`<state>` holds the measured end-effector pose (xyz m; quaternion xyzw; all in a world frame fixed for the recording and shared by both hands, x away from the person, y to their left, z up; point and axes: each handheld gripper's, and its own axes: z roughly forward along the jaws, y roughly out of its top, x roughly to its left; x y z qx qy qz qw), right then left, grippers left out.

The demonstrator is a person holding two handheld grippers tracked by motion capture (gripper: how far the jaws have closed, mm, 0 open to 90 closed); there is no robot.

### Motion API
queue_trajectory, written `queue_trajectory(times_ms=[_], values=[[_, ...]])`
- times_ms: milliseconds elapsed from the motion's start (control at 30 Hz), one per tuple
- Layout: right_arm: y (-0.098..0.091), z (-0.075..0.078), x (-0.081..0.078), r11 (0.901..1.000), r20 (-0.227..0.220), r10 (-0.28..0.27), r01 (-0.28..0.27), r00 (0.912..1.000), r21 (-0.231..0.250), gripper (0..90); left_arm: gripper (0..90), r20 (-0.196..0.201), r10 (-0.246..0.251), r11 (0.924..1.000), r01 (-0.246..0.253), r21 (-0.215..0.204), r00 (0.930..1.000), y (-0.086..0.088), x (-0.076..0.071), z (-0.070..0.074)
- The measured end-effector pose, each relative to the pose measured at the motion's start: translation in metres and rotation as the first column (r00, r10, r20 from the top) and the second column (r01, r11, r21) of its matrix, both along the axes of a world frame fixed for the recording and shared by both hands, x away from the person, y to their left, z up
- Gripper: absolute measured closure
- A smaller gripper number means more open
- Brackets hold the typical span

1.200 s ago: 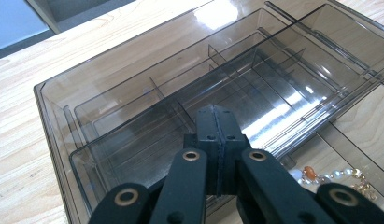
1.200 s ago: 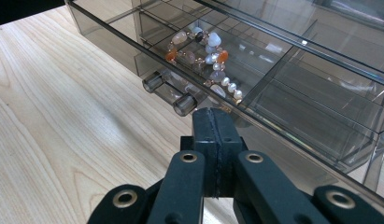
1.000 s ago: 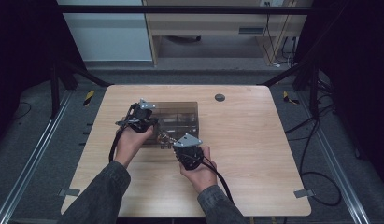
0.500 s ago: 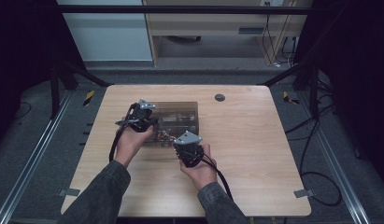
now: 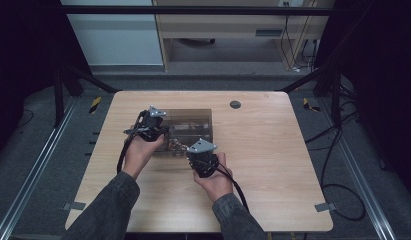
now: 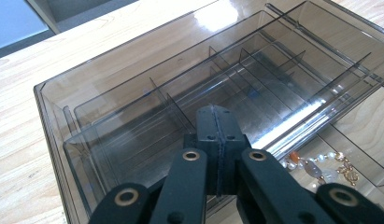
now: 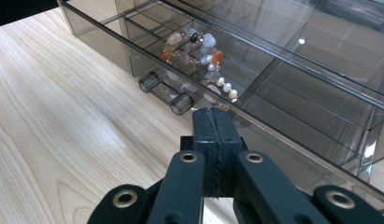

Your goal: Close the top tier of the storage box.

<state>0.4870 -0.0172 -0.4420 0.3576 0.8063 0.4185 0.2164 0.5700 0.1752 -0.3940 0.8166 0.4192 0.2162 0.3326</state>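
Both grippers, left (image 6: 216, 140) and right (image 7: 213, 140), have jaws fully closed on nothing. Smoked organizer box (image 5: 190, 125) sits mid-table; its near drawer (image 7: 255, 121) is pulled open, beaded bracelet (image 7: 199, 58) inside. Closing the drawer remains.

The person wears dark grey long sleeves (image 5: 110, 205) that reach the wrists. Each hand carries a black two-jaw gripper, the left gripper (image 5: 152, 131) and the right gripper (image 5: 202, 159), each topped by a grey three-cornered plate and trailing a black cable. In the gripper views, brass-coloured rivets stud the matte black linkage arms behind the jaws.
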Motion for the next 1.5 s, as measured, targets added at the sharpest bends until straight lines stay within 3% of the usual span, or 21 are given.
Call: queue_trajectory(times_ms=[1500], values=[[0.006, 0.001, 0.014, 0.9996, -0.004, -0.003, 0.003, 1.0, -0.028, 90.0, 89.8, 0.01, -0.004, 1.0, 0.004, -0.001, 0.9999, 0.002, 0.0, -0.001]])
